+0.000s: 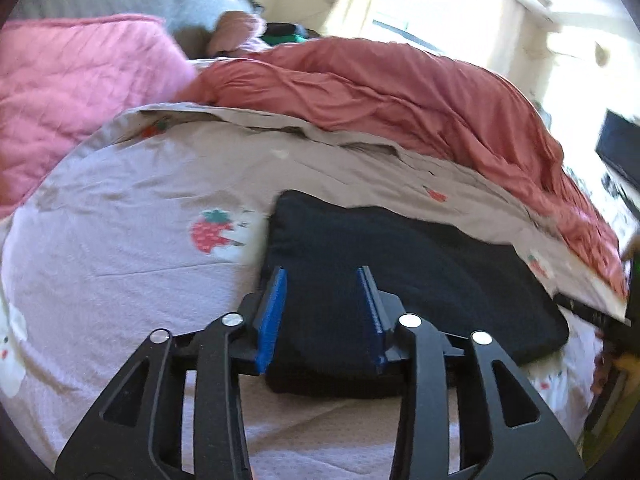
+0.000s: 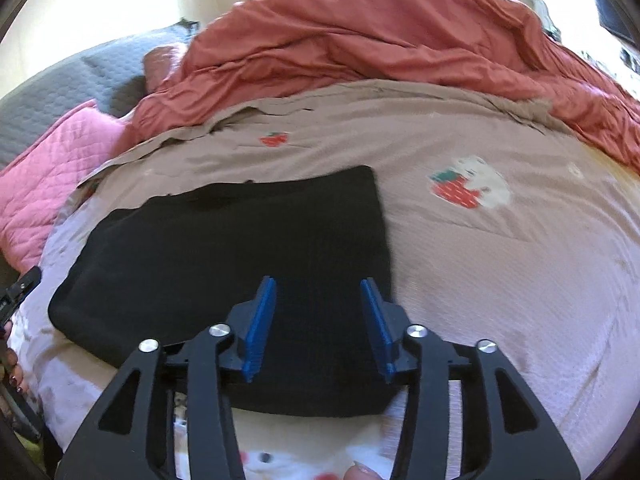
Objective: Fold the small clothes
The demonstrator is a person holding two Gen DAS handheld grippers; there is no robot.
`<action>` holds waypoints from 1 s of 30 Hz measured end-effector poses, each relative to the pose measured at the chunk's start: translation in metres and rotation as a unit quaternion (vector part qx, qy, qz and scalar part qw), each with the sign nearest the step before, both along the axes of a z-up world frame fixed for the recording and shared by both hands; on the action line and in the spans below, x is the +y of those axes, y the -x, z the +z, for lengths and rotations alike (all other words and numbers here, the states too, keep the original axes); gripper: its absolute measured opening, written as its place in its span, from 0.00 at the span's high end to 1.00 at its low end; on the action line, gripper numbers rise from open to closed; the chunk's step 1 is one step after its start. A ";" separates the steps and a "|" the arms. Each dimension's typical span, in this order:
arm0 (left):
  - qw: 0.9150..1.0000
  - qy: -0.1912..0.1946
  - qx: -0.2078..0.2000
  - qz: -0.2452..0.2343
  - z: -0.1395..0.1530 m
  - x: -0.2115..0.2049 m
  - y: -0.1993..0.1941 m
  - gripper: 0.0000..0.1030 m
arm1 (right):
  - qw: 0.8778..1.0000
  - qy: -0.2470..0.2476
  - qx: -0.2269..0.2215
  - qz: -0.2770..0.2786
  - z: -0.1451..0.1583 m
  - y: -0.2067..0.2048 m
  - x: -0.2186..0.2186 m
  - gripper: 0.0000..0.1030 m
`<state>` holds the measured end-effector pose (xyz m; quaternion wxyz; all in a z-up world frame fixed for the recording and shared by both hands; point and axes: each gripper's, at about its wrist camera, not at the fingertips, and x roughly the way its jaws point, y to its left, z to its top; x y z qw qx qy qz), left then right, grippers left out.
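Observation:
A black folded garment [image 1: 400, 272] lies flat on the strawberry-print bedsheet [image 1: 132, 208]. In the left wrist view my left gripper [image 1: 324, 276] hovers over the garment's left part, its blue pads [image 1: 276, 300] apart with only the flat cloth seen below them. In the right wrist view the same garment [image 2: 224, 248] spreads left of centre, and my right gripper [image 2: 320, 288] stands over its right near corner, blue pads [image 2: 380, 320] apart and pressing on nothing. The left gripper's black frame [image 2: 20, 284] shows at the left edge.
A rumpled coral duvet [image 1: 400, 92] is heaped along the far side of the bed. A pink quilted pillow [image 1: 72, 92] and a grey cushion [image 2: 80, 84] lie at the head. A fingertip [image 2: 360, 472] shows at the bottom edge. Sheet [image 2: 500, 280] stretches to the right.

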<state>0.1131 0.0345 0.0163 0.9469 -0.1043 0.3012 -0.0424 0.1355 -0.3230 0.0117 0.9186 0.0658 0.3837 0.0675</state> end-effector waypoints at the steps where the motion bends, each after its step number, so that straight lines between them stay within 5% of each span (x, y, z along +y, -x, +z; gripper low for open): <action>1: 1.000 -0.002 0.002 -0.011 -0.001 -0.005 0.000 0.65 | 1.000 0.002 -0.002 0.007 0.001 -0.001 0.005 0.55; 9: 0.998 -0.019 0.045 -0.043 -0.011 -0.031 -0.032 0.43 | 0.997 0.035 -0.005 0.067 0.000 -0.009 0.057 0.40; 14: 0.992 -0.034 0.107 -0.059 -0.045 -0.034 -0.054 0.41 | 0.996 0.052 0.021 0.071 -0.014 -0.027 0.073 0.36; 20: 0.990 -0.078 0.101 -0.064 -0.050 -0.042 -0.050 0.39 | 0.995 0.068 0.052 0.057 -0.034 -0.035 0.077 0.36; 25: 0.992 -0.064 0.096 -0.058 -0.044 -0.035 -0.040 0.39 | 0.997 0.041 0.035 0.054 -0.023 -0.027 0.070 0.23; 30: 0.993 -0.048 0.086 -0.060 -0.033 -0.031 -0.029 0.24 | 0.998 0.028 0.021 0.049 -0.011 -0.018 0.062 0.22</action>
